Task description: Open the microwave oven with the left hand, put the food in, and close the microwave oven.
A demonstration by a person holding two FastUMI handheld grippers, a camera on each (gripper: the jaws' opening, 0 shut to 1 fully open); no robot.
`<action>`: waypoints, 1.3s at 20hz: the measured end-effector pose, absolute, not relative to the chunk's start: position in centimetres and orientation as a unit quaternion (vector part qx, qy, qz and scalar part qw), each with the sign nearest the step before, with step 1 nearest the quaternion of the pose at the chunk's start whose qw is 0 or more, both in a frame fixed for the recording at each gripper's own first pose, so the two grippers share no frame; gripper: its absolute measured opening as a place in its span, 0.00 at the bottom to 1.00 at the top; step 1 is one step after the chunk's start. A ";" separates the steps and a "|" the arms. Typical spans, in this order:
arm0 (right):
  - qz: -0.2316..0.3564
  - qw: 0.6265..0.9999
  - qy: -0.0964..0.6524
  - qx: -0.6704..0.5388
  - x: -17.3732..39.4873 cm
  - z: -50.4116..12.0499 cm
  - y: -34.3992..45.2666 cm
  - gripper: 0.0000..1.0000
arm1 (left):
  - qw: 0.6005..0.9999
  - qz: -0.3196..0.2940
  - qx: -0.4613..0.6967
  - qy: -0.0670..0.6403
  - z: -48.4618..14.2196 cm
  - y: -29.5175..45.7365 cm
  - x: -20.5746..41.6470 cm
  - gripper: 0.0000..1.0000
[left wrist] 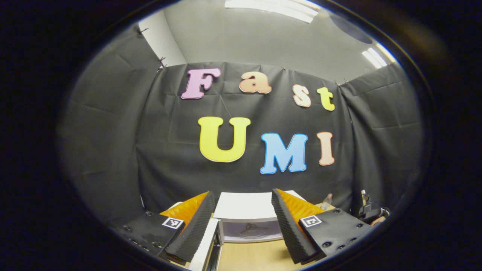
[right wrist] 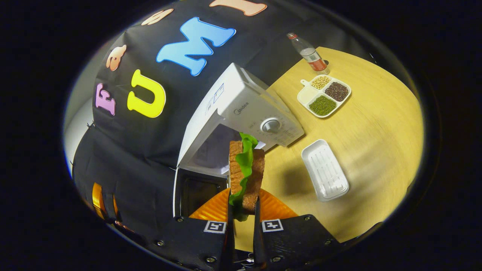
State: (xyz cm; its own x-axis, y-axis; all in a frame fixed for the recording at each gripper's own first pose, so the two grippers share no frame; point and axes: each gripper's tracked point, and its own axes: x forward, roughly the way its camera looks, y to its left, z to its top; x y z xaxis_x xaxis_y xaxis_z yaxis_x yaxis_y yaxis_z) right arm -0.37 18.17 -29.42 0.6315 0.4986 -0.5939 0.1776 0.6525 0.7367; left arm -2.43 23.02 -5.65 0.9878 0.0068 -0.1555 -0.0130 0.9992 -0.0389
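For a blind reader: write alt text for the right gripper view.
The right hand-held gripper holds a sandwich with green lettuce upright before a white microwave whose door stands open. Beyond, on the wooden table, lie an empty white tray, a divided dish of beans and a bottle.

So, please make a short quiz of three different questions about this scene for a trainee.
1. True or false: the microwave oven door is open.
2. What does the right claw hold? A) bottle B) sandwich C) white tray
3. Fill in: the left claw is ____.

Key: 1 true. 2 B, the sandwich with lettuce; the bottle and white tray stand on the table. 3 open, holding nothing.
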 end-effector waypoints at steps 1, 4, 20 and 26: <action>0.099 0.806 0.414 0.412 0.2 -29.4 19.1 0.20 | 0.997 0.008 -0.018 0.079 -5.7 24.1 -2.7 0.98; 0.092 0.798 0.392 0.448 2.1 -29.1 21.9 0.20 | 0.997 0.015 -0.021 0.073 -5.2 27.5 -3.5 0.96; -0.022 0.783 0.251 0.568 15.7 -36.0 33.5 0.21 | 0.992 0.080 0.015 0.091 -6.8 41.7 -6.9 0.96; -0.106 0.749 0.198 0.623 20.8 -39.9 33.8 0.20 | 0.988 0.106 0.014 0.110 -8.3 45.3 -7.7 0.96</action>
